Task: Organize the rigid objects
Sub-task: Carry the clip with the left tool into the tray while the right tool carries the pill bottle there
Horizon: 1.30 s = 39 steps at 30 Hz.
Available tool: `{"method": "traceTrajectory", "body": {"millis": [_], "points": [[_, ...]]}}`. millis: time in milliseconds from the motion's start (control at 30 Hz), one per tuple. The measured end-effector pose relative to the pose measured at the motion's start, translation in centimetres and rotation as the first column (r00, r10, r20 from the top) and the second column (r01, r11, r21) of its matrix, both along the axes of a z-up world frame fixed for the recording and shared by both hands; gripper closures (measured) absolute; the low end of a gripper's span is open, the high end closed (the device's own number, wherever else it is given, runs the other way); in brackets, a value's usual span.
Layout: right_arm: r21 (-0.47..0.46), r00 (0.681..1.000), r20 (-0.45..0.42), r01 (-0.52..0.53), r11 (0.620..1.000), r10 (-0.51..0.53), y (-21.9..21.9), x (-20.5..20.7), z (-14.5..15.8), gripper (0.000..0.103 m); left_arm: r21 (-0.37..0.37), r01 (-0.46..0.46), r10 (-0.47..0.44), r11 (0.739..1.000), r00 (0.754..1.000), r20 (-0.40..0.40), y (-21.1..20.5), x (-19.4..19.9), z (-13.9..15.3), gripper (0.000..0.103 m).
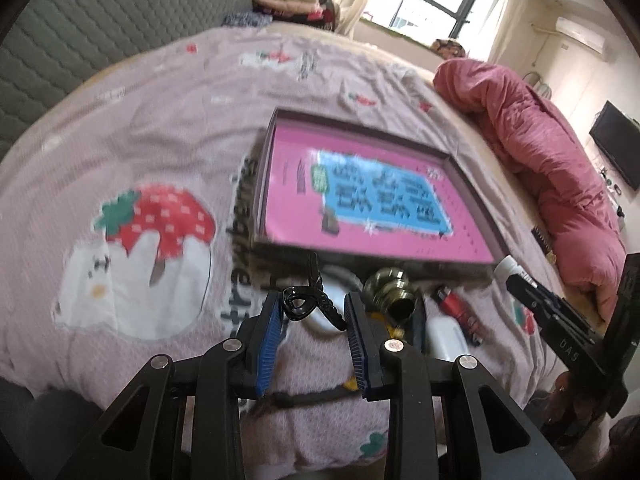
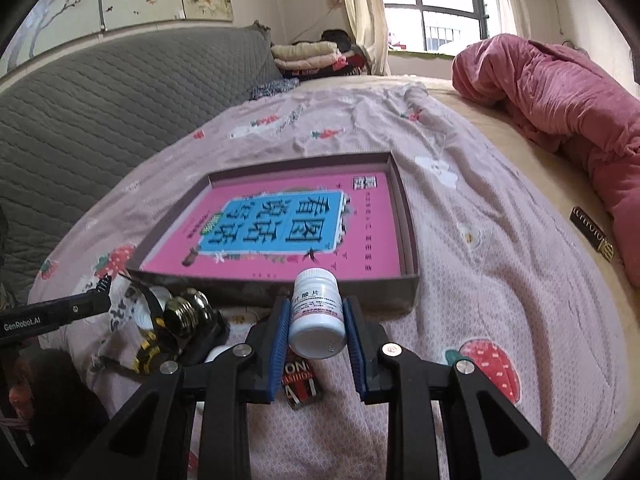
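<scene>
In the left wrist view my left gripper (image 1: 314, 300) is shut on a black hair clip (image 1: 298, 304), held just above the pile of small things on the bed. My right gripper (image 2: 316, 306) is shut on a white pill bottle (image 2: 318, 314), lifted and tilted, its cap toward the box. A shallow dark box (image 2: 384, 292) with a pink book (image 2: 280, 220) lying in it sits on the bedsheet just beyond both grippers. The box (image 1: 360, 118) and the bottle (image 1: 506, 266) in the right gripper also show in the left wrist view.
By the box's near wall lie a brass knob (image 1: 390, 286), a red lighter (image 1: 454, 302), a white case (image 1: 444, 332) and a yellow-black tool (image 2: 150, 348). A printed card (image 2: 300, 380) lies under the bottle. A pink quilt (image 2: 560, 92) is bunched on the right, with a grey headboard (image 2: 100, 120) on the left.
</scene>
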State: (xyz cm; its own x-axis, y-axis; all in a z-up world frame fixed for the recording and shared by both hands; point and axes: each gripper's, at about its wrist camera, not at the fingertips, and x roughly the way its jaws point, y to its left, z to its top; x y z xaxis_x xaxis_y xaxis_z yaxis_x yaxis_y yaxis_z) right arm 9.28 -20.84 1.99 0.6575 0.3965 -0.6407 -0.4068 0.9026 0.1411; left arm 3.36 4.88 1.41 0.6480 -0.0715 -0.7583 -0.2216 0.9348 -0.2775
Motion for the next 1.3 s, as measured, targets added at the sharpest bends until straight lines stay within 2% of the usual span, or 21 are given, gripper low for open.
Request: {"method": "traceTrajectory", "body": {"millis": [267, 567, 833, 1067, 1300], "points": [[0.006, 0.999, 0.031, 0.017, 1.000, -0.017, 0.4, 1.0, 0.5, 0.075, -0.007, -0.021, 0.021, 1.000, 0.999, 0.029, 0.2, 3.7, 0.5, 0.071], [0.013, 0.998, 0.024, 0.058, 0.998, -0.058, 0.7, 3.5, 0.2, 0.075, 0.015, -0.027, 0.027, 1.000, 1.000, 0.003, 0.1, 7.7, -1.2, 0.071], [-0.075, 0.994, -0.011, 0.110, 0.991, -0.111, 1.6, 5.4, -0.8, 0.075, 0.027, -0.029, 0.030, 0.999, 0.998, -0.049, 0.5, 9.4, -3.4, 0.071], [-0.134, 0.983, -0.068, 0.158, 0.978, -0.168, 1.9, 7.0, -1.8, 0.075, 0.068, 0.007, -0.004, 0.998, 0.999, -0.041, 0.0, 9.5, -3.6, 0.071], [-0.184, 0.975, -0.091, 0.184, 0.966, -0.203, 2.6, 7.9, -2.3, 0.075, 0.066, 0.008, -0.006, 0.998, 0.999, -0.035, 0.1, 9.5, -3.6, 0.070]]}}
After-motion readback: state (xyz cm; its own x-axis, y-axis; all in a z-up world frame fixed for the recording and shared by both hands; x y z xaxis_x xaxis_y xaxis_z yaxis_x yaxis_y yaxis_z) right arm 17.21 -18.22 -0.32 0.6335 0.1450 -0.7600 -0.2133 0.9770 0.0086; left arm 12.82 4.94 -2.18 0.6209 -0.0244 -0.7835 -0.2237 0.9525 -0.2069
